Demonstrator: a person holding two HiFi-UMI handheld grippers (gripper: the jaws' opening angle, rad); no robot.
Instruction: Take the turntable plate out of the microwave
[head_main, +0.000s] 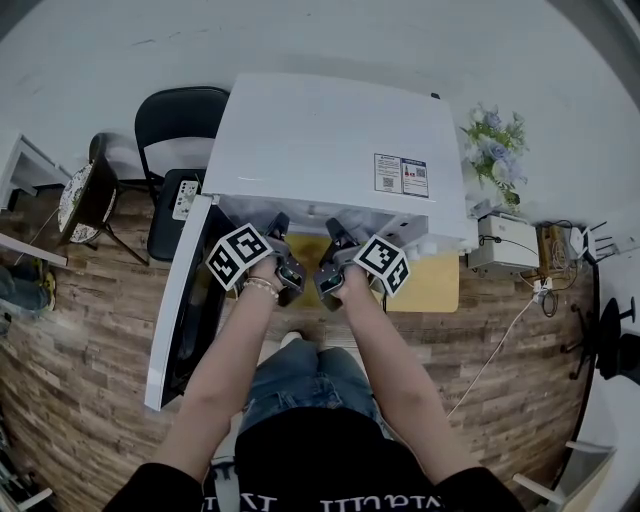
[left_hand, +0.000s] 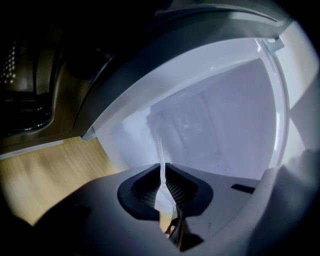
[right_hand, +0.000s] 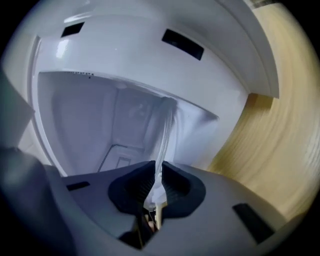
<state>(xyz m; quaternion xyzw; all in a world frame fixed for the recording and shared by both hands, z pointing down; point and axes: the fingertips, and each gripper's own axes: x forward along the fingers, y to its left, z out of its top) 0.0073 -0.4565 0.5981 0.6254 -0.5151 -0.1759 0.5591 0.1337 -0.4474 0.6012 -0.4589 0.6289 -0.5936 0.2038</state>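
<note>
Firmly nipped shut on plate (left_hand: 160, 145) edge, lower centre: left gripper (left_hand: 162, 173), right gripper (right_hand: 157, 168); slick glass, could slip if tilted.

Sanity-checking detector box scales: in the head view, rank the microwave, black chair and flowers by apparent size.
1. microwave, largest by far
2. black chair, partly hidden behind the microwave
3. flowers, smallest

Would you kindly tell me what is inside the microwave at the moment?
The clear turntable plate, its rim pinched by the left gripper and right gripper, before white cavity walls. From above, the microwave top covers the cavity.
</note>
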